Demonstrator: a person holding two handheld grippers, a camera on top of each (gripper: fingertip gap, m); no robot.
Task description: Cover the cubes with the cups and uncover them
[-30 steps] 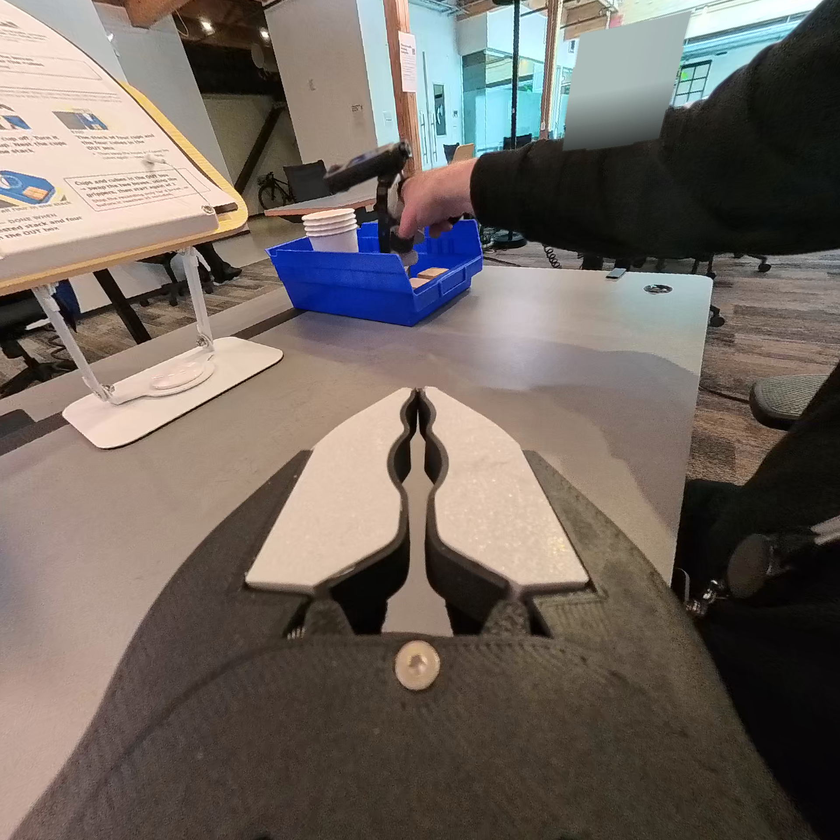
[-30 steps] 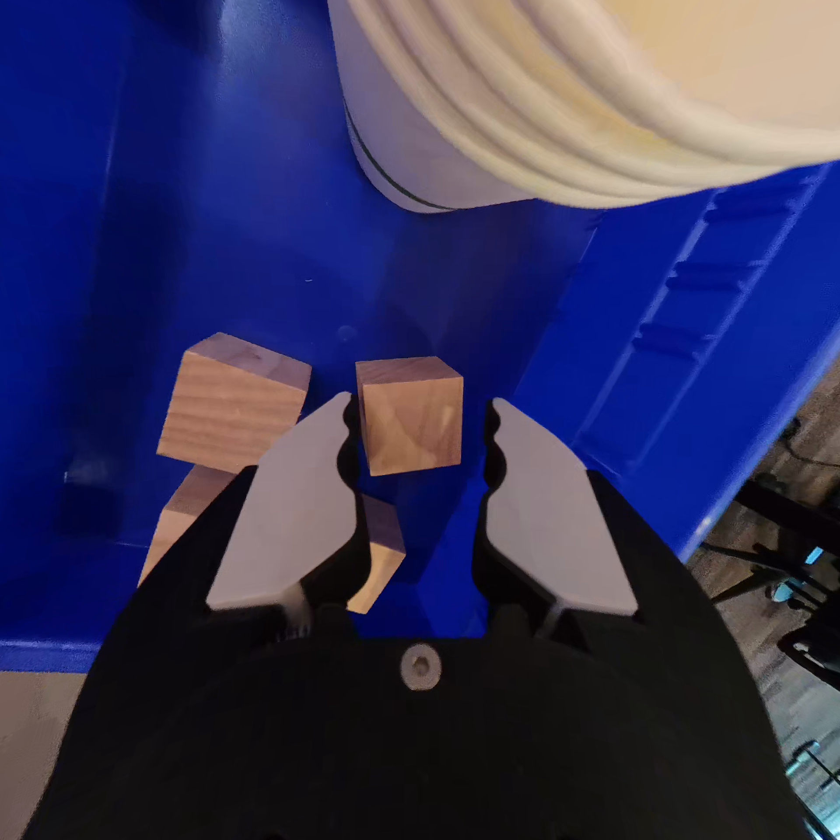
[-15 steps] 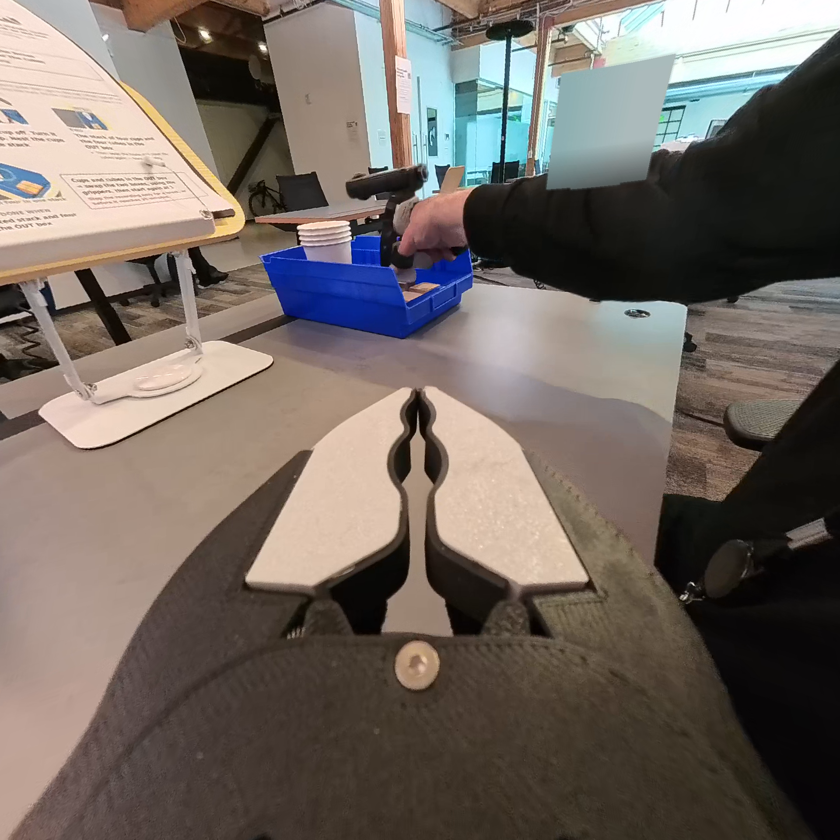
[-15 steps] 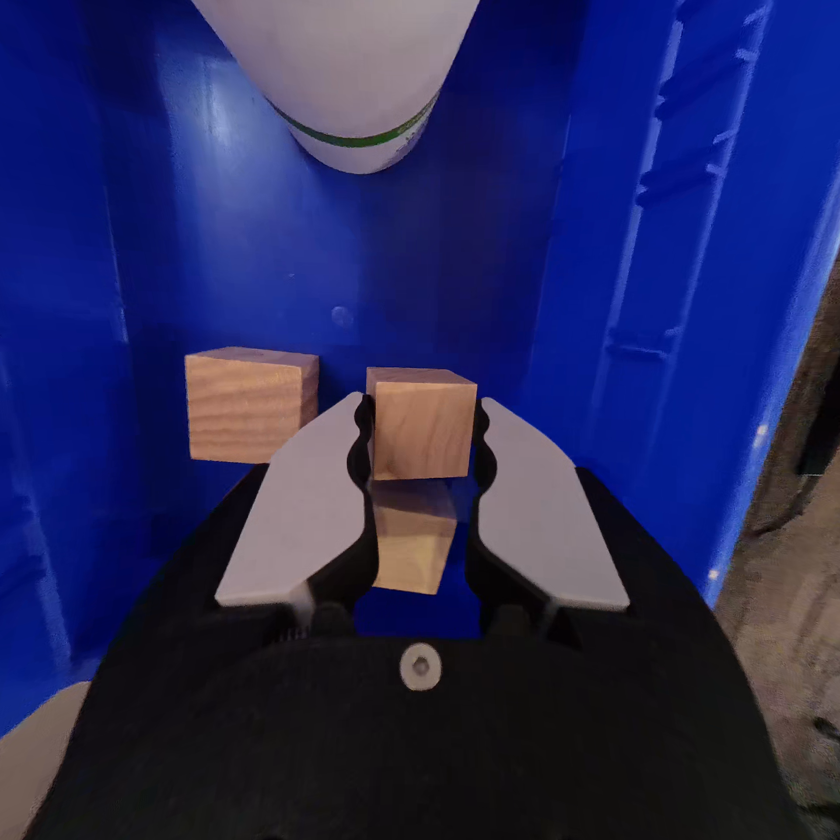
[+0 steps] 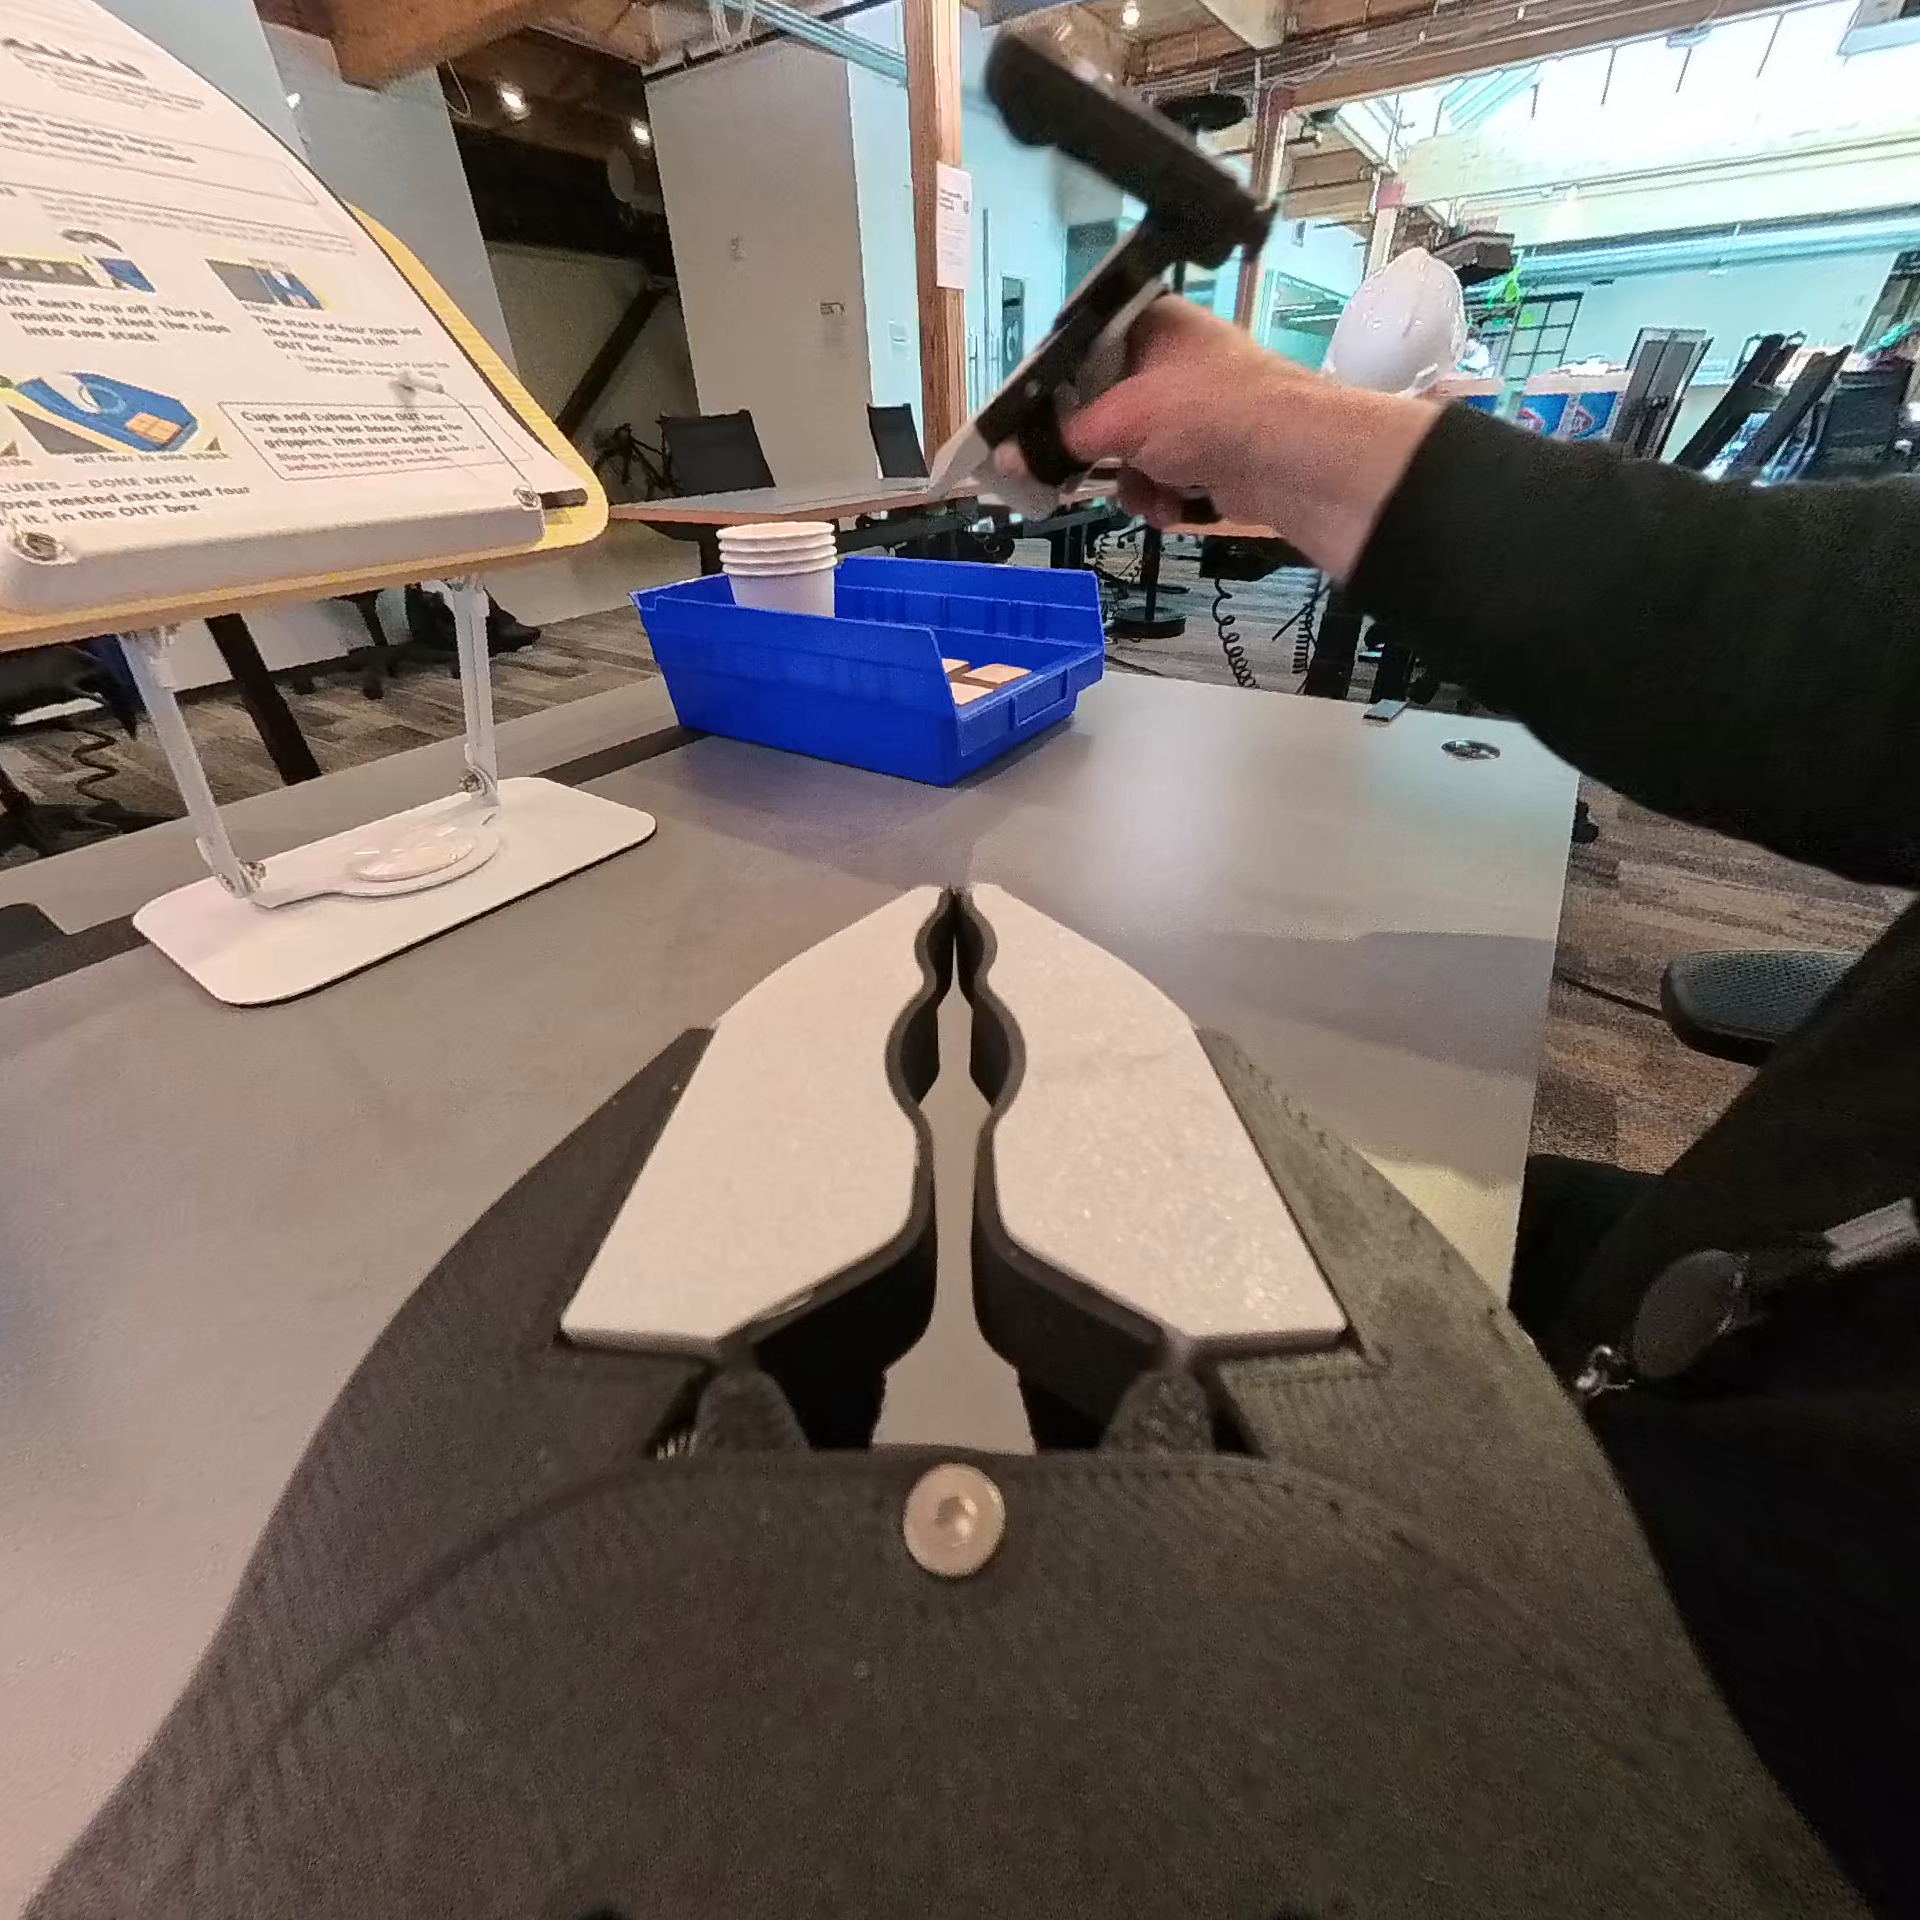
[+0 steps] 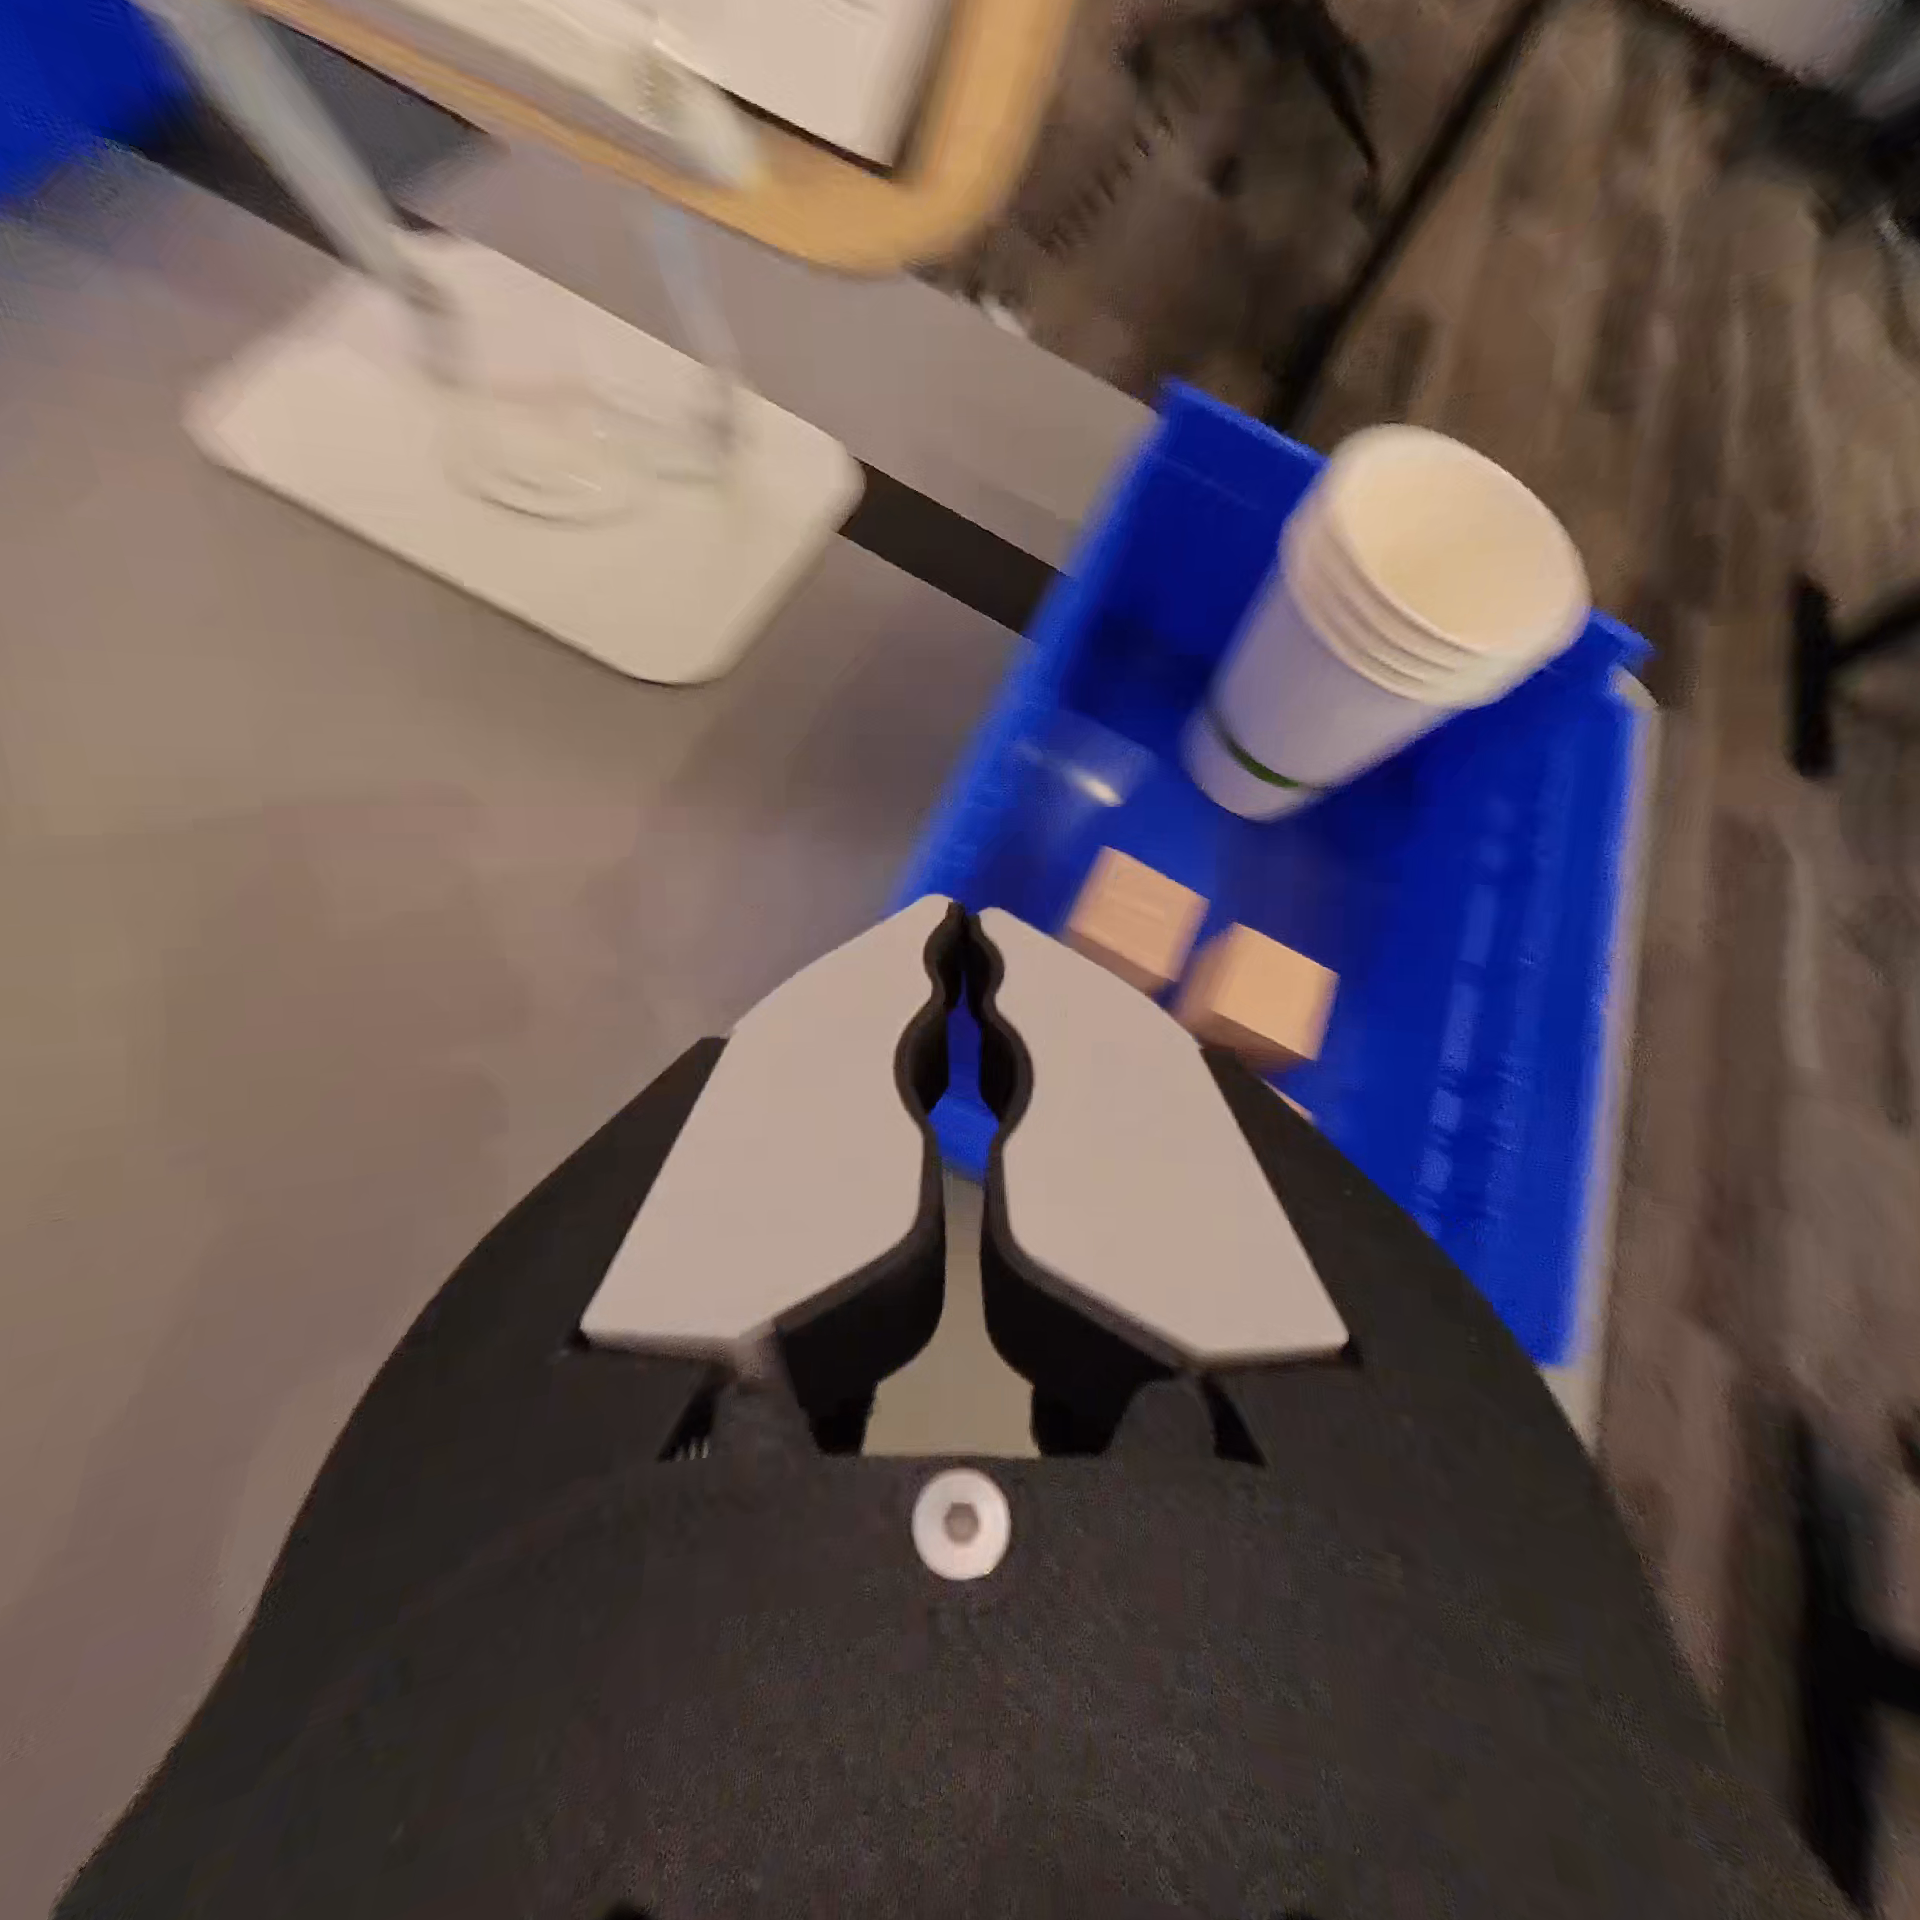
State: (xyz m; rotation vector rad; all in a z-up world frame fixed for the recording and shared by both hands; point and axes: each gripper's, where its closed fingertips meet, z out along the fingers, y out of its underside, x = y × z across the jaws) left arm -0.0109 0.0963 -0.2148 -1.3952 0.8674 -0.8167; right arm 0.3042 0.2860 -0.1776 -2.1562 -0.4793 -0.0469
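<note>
A stack of white paper cups (image 6: 1392, 623) stands upright in the far end of a blue bin (image 6: 1507, 1039). Wooden cubes lie in the bin's near end: one (image 6: 1138, 925), another (image 6: 1262, 997), and part of a third behind my right finger. My right gripper (image 6: 964, 916) is shut and empty, held high above the bin's near left corner. The right wrist view is blurred by motion. In the left wrist view the bin (image 5: 831, 696), cups (image 5: 779, 566) and cubes (image 5: 987, 681) sit at the table's far side, with the right gripper (image 5: 961, 473) raised above them in a hand. My left gripper (image 5: 956, 904) is shut and empty, low over the table.
A white document stand (image 5: 395, 873) with an instruction sheet stands at the left of the grey table (image 5: 1247, 883); it also shows in the right wrist view (image 6: 520, 499). A person's dark sleeve (image 5: 1662, 623) reaches across from the right. An office chair (image 5: 1756, 987) sits beyond the table's right edge.
My right gripper was closing around a cube inside the bin; it has now lifted up and out, shut with nothing in it. The cubes stayed in the bin. The left gripper barely moved.
</note>
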